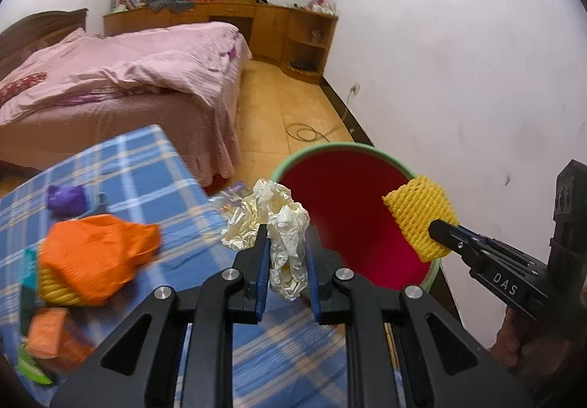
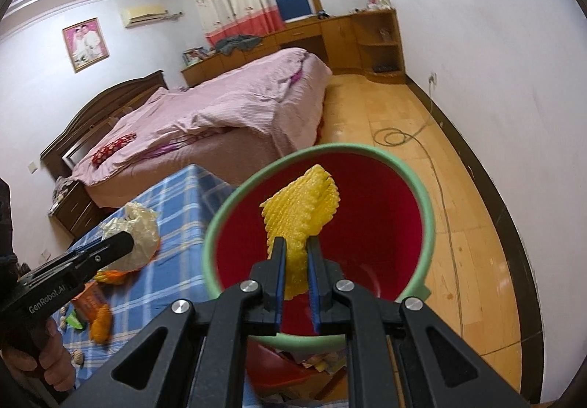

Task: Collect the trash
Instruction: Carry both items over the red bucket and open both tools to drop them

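Seen from the left wrist, the left gripper point(image 1: 286, 243) clamps a crumpled cream plastic bag point(image 1: 271, 221) at the edge of the blue plaid tablecloth point(image 1: 146, 169), beside a red bin point(image 1: 352, 217) with a green rim. Seen from the right wrist, the right gripper point(image 2: 293, 254) pinches a yellow foam net point(image 2: 304, 210) over the bin's mouth.

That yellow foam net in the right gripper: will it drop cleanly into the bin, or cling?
The yellow foam net looks light and soft; it squashes where the right gripper pinches it. Probably falls slowly, and its mesh may snag. It hangs over the bin.
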Action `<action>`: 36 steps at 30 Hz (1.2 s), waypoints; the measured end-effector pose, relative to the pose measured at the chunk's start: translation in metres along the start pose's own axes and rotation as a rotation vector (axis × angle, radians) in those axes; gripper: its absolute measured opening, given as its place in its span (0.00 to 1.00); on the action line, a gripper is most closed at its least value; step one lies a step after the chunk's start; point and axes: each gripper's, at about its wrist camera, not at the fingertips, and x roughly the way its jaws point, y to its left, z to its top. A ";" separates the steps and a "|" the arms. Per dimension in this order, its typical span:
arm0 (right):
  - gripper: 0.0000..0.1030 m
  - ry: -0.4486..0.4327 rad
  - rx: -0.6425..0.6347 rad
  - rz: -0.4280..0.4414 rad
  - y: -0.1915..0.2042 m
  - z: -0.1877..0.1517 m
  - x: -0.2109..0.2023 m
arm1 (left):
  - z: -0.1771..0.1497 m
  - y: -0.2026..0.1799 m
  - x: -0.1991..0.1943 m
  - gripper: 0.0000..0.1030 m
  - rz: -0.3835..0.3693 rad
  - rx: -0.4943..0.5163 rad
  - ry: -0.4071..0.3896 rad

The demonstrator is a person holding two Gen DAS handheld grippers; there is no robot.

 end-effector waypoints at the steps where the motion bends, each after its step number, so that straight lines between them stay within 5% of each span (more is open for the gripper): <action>1: 0.12 0.005 0.007 -0.004 -0.004 0.000 0.003 | 0.000 -0.004 0.006 0.17 -0.005 0.004 0.008; 10: 0.18 0.026 0.045 -0.042 -0.035 -0.002 0.024 | 0.002 -0.026 0.051 0.19 -0.052 0.042 0.078; 36: 0.61 -0.006 0.047 -0.005 -0.027 -0.008 0.010 | -0.005 -0.012 0.019 0.75 0.026 -0.009 0.049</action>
